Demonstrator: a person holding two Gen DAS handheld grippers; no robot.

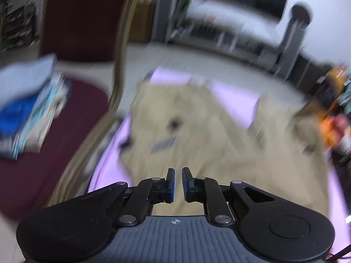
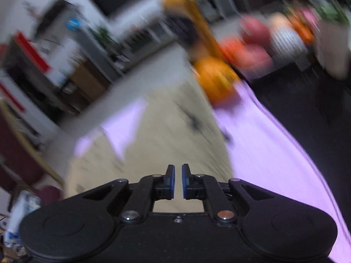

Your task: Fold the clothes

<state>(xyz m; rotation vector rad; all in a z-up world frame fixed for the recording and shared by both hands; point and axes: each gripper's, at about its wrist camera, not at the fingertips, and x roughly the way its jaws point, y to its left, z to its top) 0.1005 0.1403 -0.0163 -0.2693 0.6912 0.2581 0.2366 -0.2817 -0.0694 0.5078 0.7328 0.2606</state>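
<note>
Though both frames are motion-blurred, a beige fabric garment [image 1: 197,131] with dark buttons lies spread across mid-frame on a lilac sheet-covered surface [image 1: 232,97]. Left gripper [image 1: 178,185] at bottom centre above the garment, blue pads a narrow gap apart, nothing between. Right gripper [image 2: 178,182] likewise, slightly parted, empty, over the cloth's right part. Stack of folded blue and white clothes [image 1: 28,105] on a maroon chair seat [image 1: 54,144], left edge. Blurred orange plush shape [image 2: 216,79] upper centre.
</note>
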